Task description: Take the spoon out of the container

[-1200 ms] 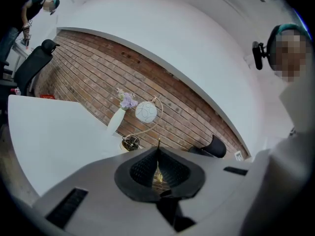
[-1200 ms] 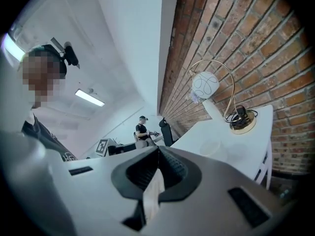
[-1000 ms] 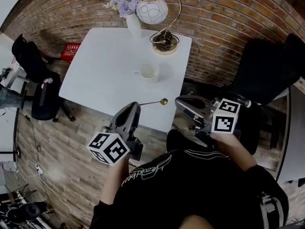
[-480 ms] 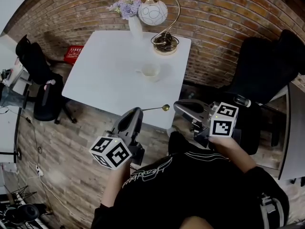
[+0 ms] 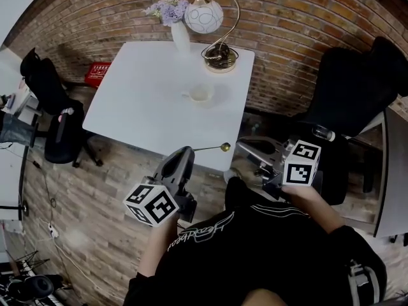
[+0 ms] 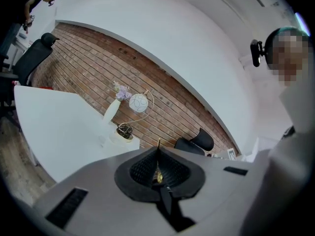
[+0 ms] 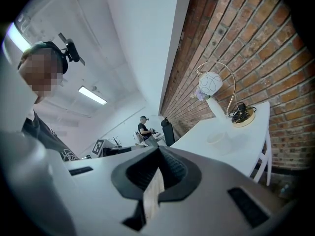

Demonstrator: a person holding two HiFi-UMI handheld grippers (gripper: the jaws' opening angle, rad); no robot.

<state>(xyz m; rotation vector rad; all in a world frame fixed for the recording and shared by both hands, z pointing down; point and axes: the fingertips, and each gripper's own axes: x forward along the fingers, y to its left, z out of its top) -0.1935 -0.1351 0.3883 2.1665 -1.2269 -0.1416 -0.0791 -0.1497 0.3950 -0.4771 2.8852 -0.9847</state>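
One spoon (image 5: 209, 148) riding clenched in left claw (image 5: 187, 152), out of the container (image 5: 201, 94), by the surface (image 5: 140, 101) corner | right claw (image 5: 242, 144) sitting pinched shut, empty | risk: thin handle pivoting between pads, spoon falling to floor (image 5: 83, 215)

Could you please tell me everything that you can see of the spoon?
The spoon is slim, with a thin, metal-looking handle and a small golden bowl. The left gripper is shut on its handle end, so it sticks out roughly level beyond the jaws, bowl outward. It is held in the air, seen against the near corner of the white table, well apart from the white cup. Nothing else touches it.
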